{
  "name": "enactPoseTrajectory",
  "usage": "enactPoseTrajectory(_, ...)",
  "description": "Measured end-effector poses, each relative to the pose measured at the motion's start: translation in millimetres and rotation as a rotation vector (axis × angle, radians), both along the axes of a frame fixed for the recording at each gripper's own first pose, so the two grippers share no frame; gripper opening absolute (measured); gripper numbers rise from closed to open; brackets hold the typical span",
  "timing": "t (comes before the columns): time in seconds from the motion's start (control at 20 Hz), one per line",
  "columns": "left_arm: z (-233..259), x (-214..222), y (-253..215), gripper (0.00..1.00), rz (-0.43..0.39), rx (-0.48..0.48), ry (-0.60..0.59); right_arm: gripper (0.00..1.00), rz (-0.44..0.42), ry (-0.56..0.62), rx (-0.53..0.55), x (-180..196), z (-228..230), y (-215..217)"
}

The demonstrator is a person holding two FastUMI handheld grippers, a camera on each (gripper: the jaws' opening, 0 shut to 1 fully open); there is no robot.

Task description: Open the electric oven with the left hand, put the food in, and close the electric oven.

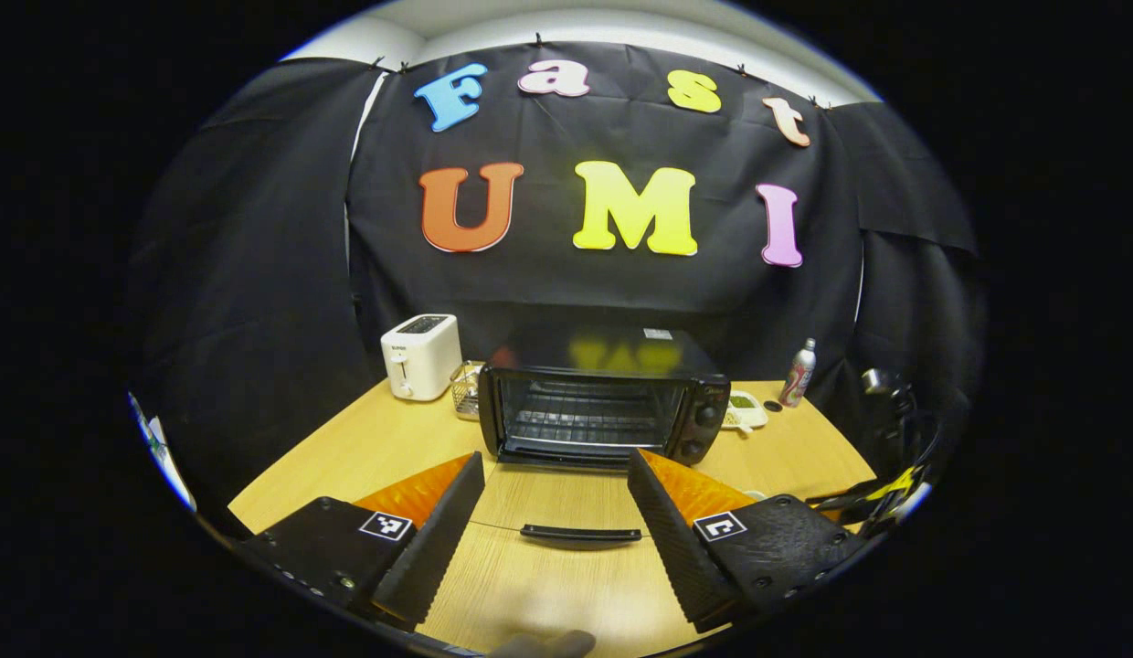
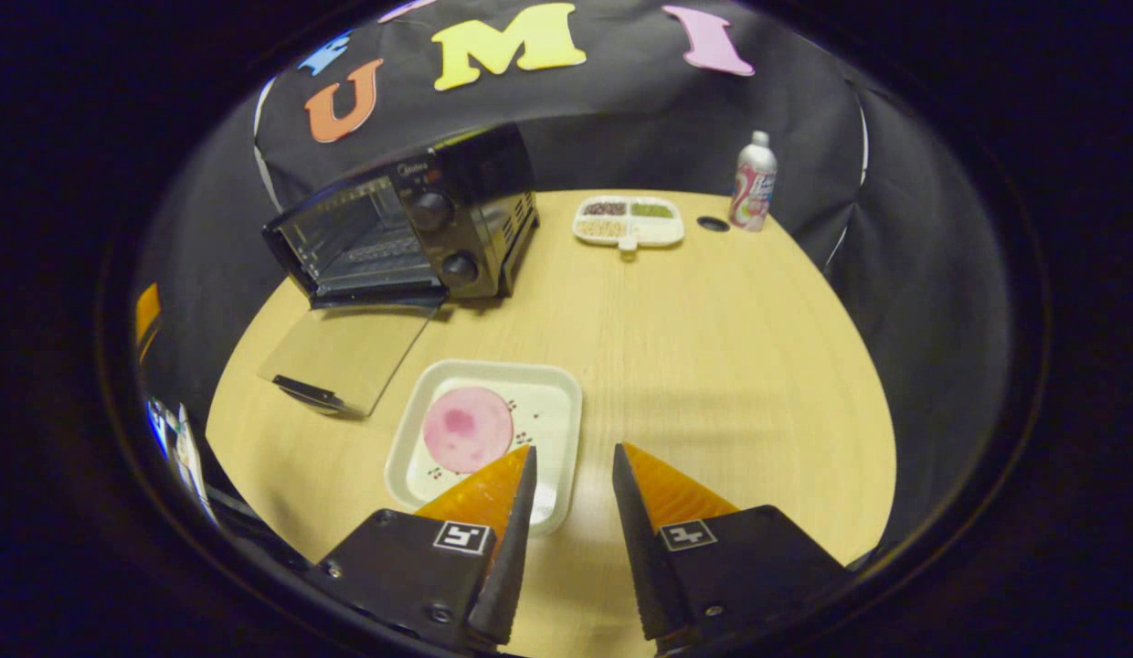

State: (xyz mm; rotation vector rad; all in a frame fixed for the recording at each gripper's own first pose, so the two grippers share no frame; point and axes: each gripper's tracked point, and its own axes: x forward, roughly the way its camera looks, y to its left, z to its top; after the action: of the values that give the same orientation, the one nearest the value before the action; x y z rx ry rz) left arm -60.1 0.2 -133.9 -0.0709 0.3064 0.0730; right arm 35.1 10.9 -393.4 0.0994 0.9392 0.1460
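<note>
Each gripper, the left gripper [image 1: 555, 480] and the right gripper [image 2: 571, 471], has two wedge-shaped, tapering fingers with ribbed inner faces, set on black textured blocks. Each block bears a small square black-and-white marker and round screw heads near its edges.

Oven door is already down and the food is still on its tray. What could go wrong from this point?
The right gripper is open, jaws over the white tray's near edge; the flat pink slice may be hard to pinch and could slip. The glass door lies open on the table beside the tray, so a low carry toward the oven might knock its handle.
</note>
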Motion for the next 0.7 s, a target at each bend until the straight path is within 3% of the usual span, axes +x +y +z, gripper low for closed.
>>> enactPoseTrajectory(0.15,23,-9,-5,0.96,0.051,0.005,-0.027,0.48,0.027,0.045,0.025,11,-13,2)
enactPoseTrajectory(0.25,27,-16,-6,0.96,0.098,0.001,-0.026,0.38,0.026,0.091,0.022,16,-22,1)
enactPoseTrajectory(0.3,29,-19,-5,0.96,0.123,0.000,-0.025,0.26,0.013,0.133,0.030,16,-26,1)
enactPoseTrajectory(0.4,31,-25,-2,0.96,0.166,0.006,-0.024,0.15,-0.010,0.191,0.047,16,-32,2)
enactPoseTrajectory(0.65,33,-34,8,0.96,0.212,-0.010,-0.026,0.15,-0.016,0.323,0.017,17,-37,0)
enactPoseTrajectory(0.7,32,-33,10,0.96,0.212,-0.010,-0.026,0.11,-0.023,0.346,0.018,17,-37,0)
